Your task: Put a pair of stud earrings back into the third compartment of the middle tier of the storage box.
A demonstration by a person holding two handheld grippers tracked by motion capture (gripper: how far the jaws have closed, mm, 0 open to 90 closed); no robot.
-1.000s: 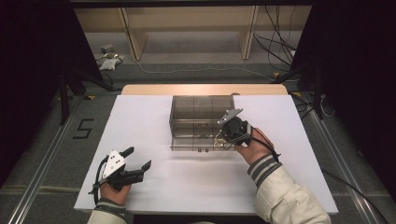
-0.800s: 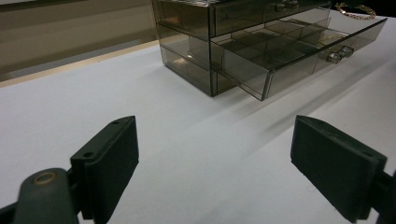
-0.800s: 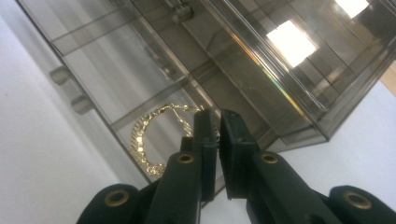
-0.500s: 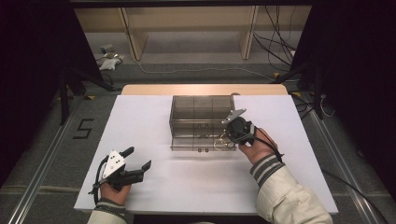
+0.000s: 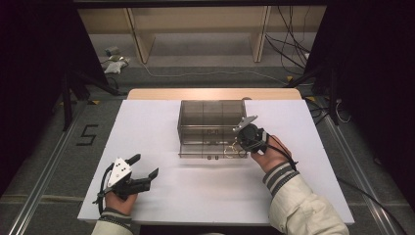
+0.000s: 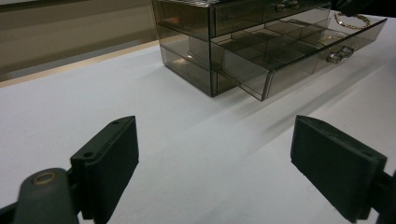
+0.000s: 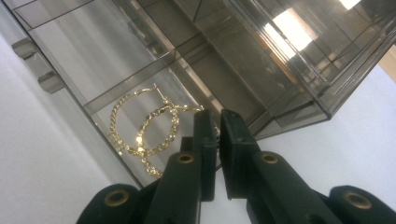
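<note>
High view: my right tool sits just right of centre, nose over the right end of the pulled-out drawer of the smoked acrylic drawer organizer. Against the two earlier pictures the hand has barely shifted; only the grey plate on top tips a little differently. A gold glint marks the hoop earrings in the drawer's right corner, at the tool's tip. My left tool rests at lower left on the white surface, jaws wide apart, unmoved from a second ago and well clear of the organizer.

Left gripper view: the two pads stand far apart at the bottom corners with bare surface between them. The organizer fills the upper right, its lower drawer slid out, and the earrings lie in the end compartment at the far upper right.

Right gripper view: the jaws are all but together at bottom centre, a thin slit between them. The gold hoops lie on the compartment floor at centre left, and one hoop's edge runs up to the left jaw's tip; I cannot tell whether anything is pinched. My judgement: little has changed, so this is either a careful pinch being set or the earrings just laid down, with the drawer not yet closed.
</note>
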